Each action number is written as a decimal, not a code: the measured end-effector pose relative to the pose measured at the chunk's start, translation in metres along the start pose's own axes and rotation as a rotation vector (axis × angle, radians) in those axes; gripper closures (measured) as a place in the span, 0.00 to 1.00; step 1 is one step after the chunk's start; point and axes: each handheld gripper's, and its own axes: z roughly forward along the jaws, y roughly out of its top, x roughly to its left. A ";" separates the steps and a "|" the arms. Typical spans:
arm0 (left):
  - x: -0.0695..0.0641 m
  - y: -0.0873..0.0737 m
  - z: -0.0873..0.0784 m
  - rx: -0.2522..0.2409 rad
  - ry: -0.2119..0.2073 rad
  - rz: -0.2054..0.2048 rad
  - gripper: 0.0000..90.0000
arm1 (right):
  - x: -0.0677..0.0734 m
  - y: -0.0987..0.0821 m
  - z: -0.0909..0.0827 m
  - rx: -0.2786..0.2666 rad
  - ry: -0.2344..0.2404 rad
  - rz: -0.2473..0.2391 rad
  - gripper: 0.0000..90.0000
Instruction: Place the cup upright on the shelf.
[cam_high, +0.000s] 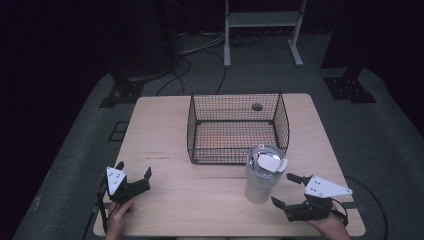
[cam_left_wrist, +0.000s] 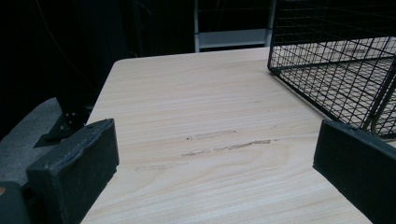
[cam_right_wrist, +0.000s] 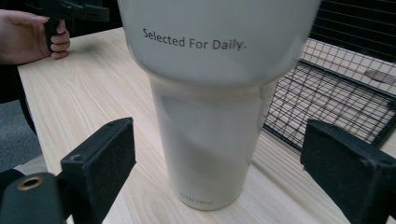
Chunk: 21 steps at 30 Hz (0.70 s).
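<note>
Two right gripper (cam_right_wrist: 217, 168) jaws flank white tumbler (cam_right_wrist: 210, 116), wide apart, not touching.

Left gripper (cam_high: 134, 172): jaws spread wide, nothing between the fingers. Right gripper (cam_high: 284, 189): jaws spread wide, fingertips pointing toward the left hand (cam_right_wrist: 28, 35).
</note>
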 end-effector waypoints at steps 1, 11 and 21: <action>0.000 0.000 0.000 0.000 -0.001 0.000 0.00 | 0.000 0.000 0.002 0.002 0.004 0.000 0.10; 0.000 0.000 0.000 -0.002 -0.001 -0.001 0.00 | 0.001 -0.001 0.018 -0.026 0.010 0.021 0.10; 0.000 0.000 0.000 -0.003 -0.003 0.001 0.00 | 0.003 -0.001 0.035 -0.056 0.006 0.042 0.10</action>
